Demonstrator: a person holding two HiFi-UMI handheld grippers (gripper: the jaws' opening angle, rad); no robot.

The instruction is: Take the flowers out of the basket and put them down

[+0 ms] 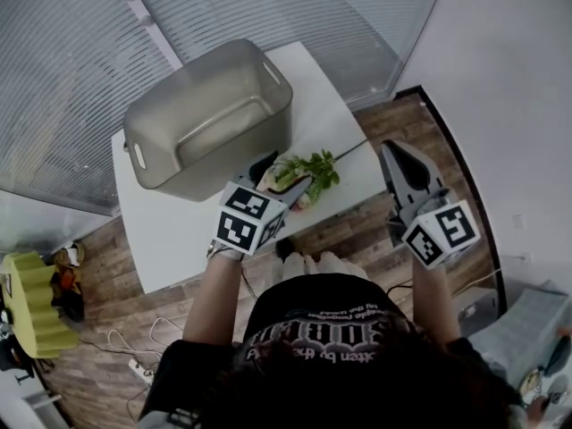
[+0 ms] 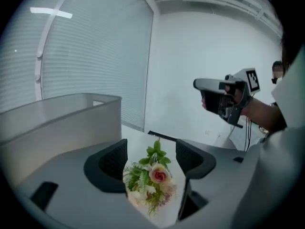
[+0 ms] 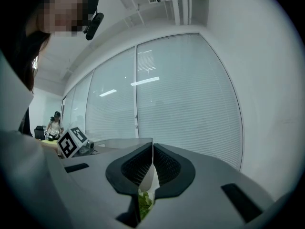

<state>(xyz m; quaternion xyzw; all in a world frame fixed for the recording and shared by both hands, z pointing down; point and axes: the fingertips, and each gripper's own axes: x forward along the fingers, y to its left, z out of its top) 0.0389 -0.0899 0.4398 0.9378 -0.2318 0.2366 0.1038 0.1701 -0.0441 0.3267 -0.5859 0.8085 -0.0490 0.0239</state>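
Left gripper (image 1: 284, 175): jaws wide apart and closed on nothing. It hangs low over the near part of the table, and its marker cube faces the head camera.
Between the left jaws: in the left gripper view (image 2: 151, 147) the flowers (image 2: 151, 178) show in the gap, with a pink rose in the middle and green sprigs round it. Neither jaw touches them.
Flowers: a small bunch lying on the white table (image 1: 170, 231), out of the basket and just beside its near right corner. In the head view the green leaves (image 1: 304, 170) spread to the right of the left gripper, and a thin stem runs on toward the table's right edge.
Right gripper (image 1: 388, 150): jaws brought together with their tips meeting and nothing held. It is held off the right edge of the table, above the floor and well apart from the flowers.
Right gripper view (image 3: 152, 149): a narrow slit lower down between the jaws shows a little green leaf (image 3: 144, 200) and white table.
Basket (image 1: 189, 70): a grey tub with slot handles, standing on the far part of the table with nothing inside. Its wall (image 2: 62, 123) rises at the left in the left gripper view.
Table edge: white top (image 2: 143, 136), with wood floor (image 1: 116, 284) below it and slatted blinds (image 1: 71, 52) behind.
Floor at the left: a white power strip with cables (image 1: 134, 360).
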